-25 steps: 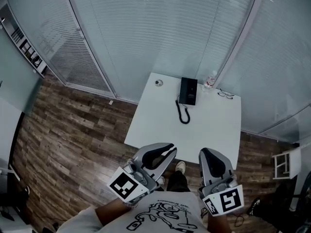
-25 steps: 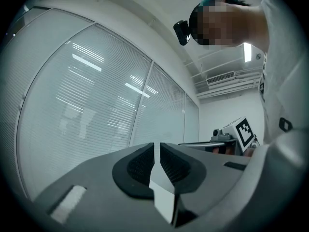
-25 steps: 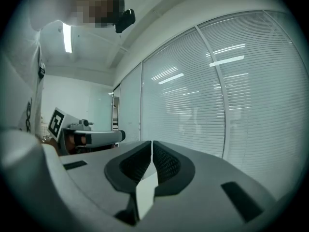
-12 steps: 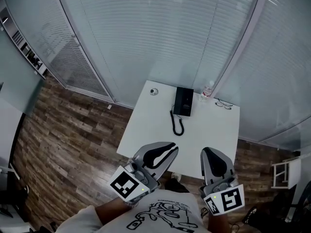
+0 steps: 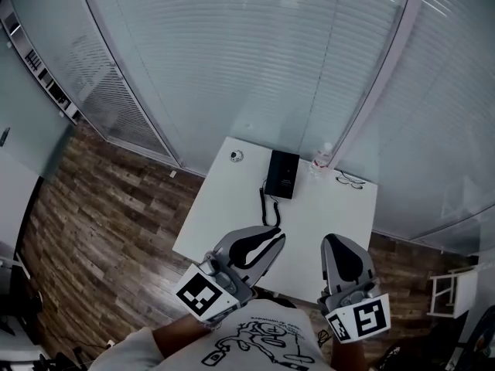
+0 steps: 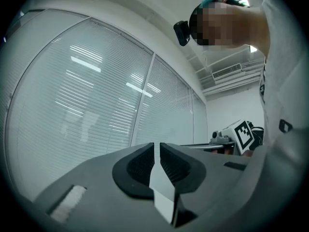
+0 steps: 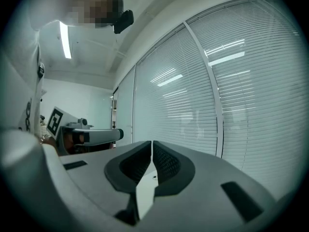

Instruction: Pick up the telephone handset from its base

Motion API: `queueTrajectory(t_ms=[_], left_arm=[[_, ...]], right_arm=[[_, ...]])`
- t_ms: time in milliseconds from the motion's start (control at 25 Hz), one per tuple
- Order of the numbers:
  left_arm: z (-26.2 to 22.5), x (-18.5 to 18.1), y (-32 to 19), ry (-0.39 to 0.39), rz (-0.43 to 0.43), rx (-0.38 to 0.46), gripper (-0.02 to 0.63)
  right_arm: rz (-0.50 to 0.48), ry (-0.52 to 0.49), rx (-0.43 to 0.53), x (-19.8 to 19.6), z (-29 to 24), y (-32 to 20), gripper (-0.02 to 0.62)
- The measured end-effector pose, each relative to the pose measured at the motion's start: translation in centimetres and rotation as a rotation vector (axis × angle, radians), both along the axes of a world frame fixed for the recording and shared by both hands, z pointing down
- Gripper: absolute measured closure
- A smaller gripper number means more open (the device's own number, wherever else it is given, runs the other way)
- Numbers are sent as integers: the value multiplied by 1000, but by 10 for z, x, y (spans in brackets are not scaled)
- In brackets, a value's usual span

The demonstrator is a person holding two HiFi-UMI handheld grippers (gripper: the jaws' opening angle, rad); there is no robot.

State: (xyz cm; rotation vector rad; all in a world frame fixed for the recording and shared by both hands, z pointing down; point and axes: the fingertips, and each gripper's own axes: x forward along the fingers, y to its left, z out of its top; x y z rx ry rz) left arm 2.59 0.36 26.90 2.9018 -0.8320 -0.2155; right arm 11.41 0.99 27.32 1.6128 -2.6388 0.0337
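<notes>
Two grey tools we hold, left tool (image 5: pixel 272 238) and right tool (image 5: pixel 331 244), are closed on nothing by the white rectangular bench's (image 5: pixel 224 215) near edge; the black plastic telephone handset (image 5: pixel 275 173) sits on its black base (image 5: pixel 288 178) at the bench's far edge.

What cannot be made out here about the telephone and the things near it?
- The telephone: head view, too small to tell handset from base.
- The small round object: head view, too small to name.
- Near edge of the table: head view, covered by the left gripper and right gripper.
- Both gripper views: no telephone in sight; each gripper's own body fills the lower part.
</notes>
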Motion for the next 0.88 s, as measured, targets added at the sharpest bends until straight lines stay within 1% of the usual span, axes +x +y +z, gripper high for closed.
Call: queueTrajectory(t_ms=[280, 480, 640, 880], left_arm=[[4, 31, -9, 19, -11, -10, 572], [8, 42, -13, 28, -13, -22, 572], [9, 36, -21, 25, -25, -29, 572], [9, 12, -35, 21, -36, -29, 572]], right_arm=[[-3, -6, -2, 31, 9, -8, 584], [-5, -10, -12, 41, 15, -15, 584], [-21, -15, -18, 33, 16, -22, 584], [-28, -14, -17, 11, 14, -38, 584]])
